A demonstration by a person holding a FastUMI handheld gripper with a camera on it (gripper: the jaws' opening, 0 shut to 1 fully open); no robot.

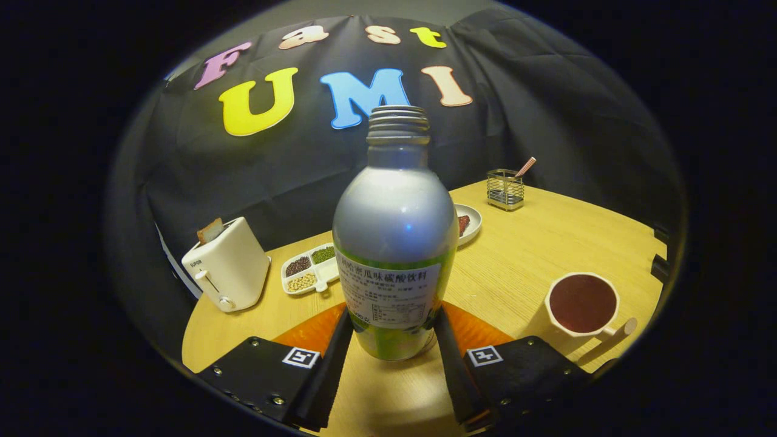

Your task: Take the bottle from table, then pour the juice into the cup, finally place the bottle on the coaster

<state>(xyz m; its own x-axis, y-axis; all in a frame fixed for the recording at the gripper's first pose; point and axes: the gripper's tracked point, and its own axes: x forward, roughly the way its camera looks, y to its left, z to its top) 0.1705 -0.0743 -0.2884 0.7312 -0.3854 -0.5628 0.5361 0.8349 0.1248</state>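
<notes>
Bottle (394, 243) between fingers (331, 370), cup (583, 303) beside

The gripper view rides low behind the tool (393, 346), facing forward across the counter (546, 243) toward the booth wall at 12 o'clock (the bottle (394, 243) looms very near).

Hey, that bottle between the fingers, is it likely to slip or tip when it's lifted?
The bottle looks smooth and glossy, so probably slippery. It stands tall and narrow, gripped low by the gripper, so it may tip. With no cap on, tilting could spill.
</notes>
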